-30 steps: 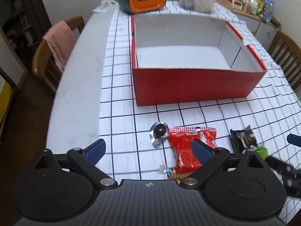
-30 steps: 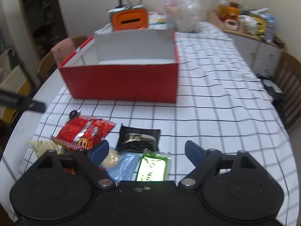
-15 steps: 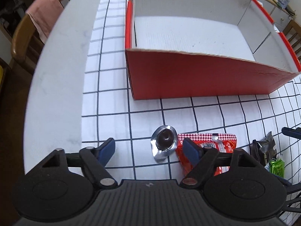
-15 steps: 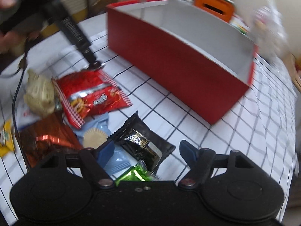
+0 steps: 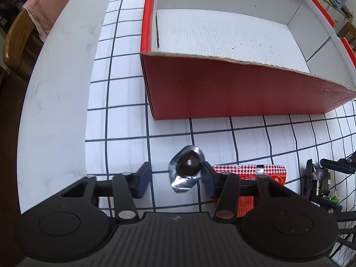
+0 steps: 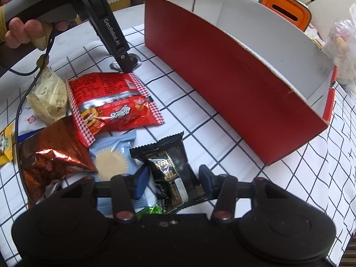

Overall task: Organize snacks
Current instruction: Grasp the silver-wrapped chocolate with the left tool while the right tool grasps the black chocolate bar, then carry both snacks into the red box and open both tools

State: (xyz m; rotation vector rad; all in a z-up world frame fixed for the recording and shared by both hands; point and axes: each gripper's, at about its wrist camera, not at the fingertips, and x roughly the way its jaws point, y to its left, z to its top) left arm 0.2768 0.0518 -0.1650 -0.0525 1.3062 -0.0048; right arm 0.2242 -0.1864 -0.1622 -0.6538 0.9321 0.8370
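Silver foil snack [image 5: 187,173]: small, dark round centre, lying on the checked cloth [image 5: 244,131] of the worktop [image 5: 55,102], at 6 o'clock from the near wall of the red box [image 5: 233,93]. It sits between the two pads of the left tongs [image 5: 175,179]. The right pad touches its edge; the left pad stands apart from it, with cloth showing between. The jaws have just been closing and are partly spread, nothing pinched.

Black snack packet [image 6: 171,166]: lying on the cloth among other packets, at 7 o'clock from the box in the right wrist view. It lies between the pads of the right tongs [image 6: 171,183], whose jaws have just been closing. Both pads stand close at the packet's sides; whether they press it I cannot tell.

Red snack bag [image 6: 113,104]: flat on the cloth at 10 o'clock from the black packet, just beside the foil snack.

Left tongs, pose: pointing steeply down at the worktop, gripped by a hand [image 6: 24,26] at the upper left of the right wrist view.

Red box: open-topped, white inside.
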